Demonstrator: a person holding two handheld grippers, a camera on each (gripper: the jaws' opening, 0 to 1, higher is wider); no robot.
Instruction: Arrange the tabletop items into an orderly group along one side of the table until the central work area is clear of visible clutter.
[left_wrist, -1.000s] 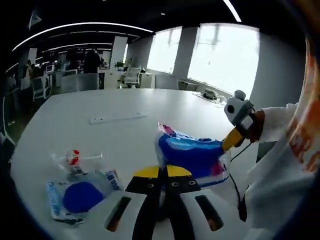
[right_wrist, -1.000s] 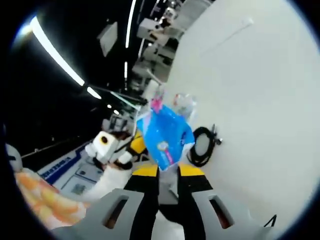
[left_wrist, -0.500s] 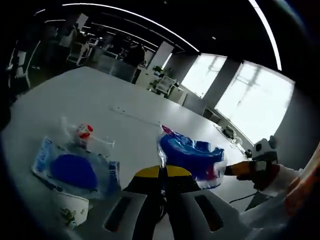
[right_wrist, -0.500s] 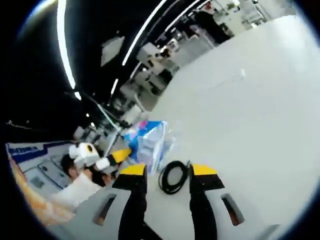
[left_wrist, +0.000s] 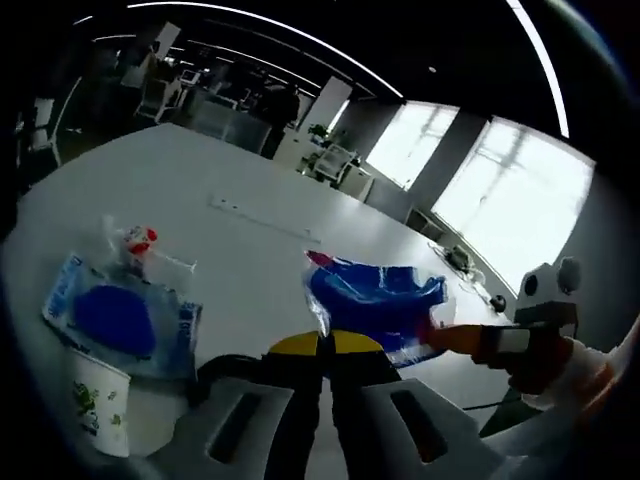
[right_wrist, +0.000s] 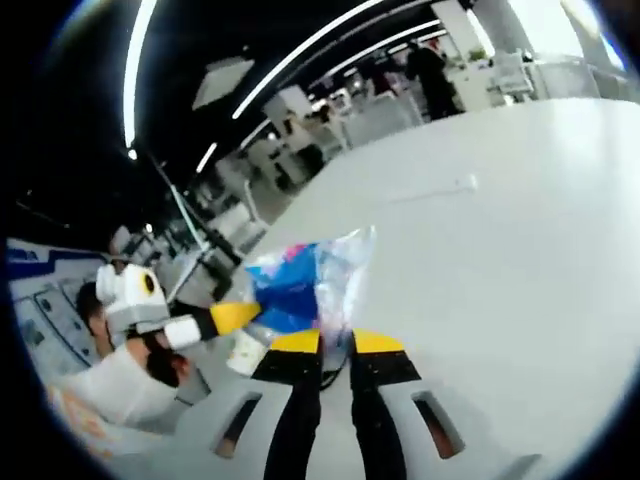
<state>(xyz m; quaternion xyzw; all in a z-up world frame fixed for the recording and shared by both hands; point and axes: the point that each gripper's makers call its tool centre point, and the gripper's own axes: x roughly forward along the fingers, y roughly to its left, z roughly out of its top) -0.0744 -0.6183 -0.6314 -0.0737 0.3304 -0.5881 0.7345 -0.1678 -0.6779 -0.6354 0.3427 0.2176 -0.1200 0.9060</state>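
Observation:
A blue plastic bag (left_wrist: 375, 298) with a clear edge hangs just above the white table (left_wrist: 240, 270), stretched between both grippers. My left gripper (left_wrist: 325, 344) is shut on its near edge. The right gripper (left_wrist: 448, 338) comes in from the right and pinches the bag's far corner. In the right gripper view the same bag (right_wrist: 290, 285) rises from my right gripper (right_wrist: 335, 342), whose jaws are shut on the clear plastic. The left gripper (right_wrist: 235, 318) reaches in from the left, against the bag's blue part.
A flat blue packet (left_wrist: 115, 320) lies at the left, with a paper cup (left_wrist: 95, 412) below it and a small clear packet with a red mark (left_wrist: 135, 245) above it. A white strip (left_wrist: 265, 218) lies further out. A person's sleeve (right_wrist: 110, 390) shows at the lower left.
My right gripper was open near a black cable coil; its jaws have now shut on the bag's clear edge. The left gripper keeps its hold. Both cameras shifted.

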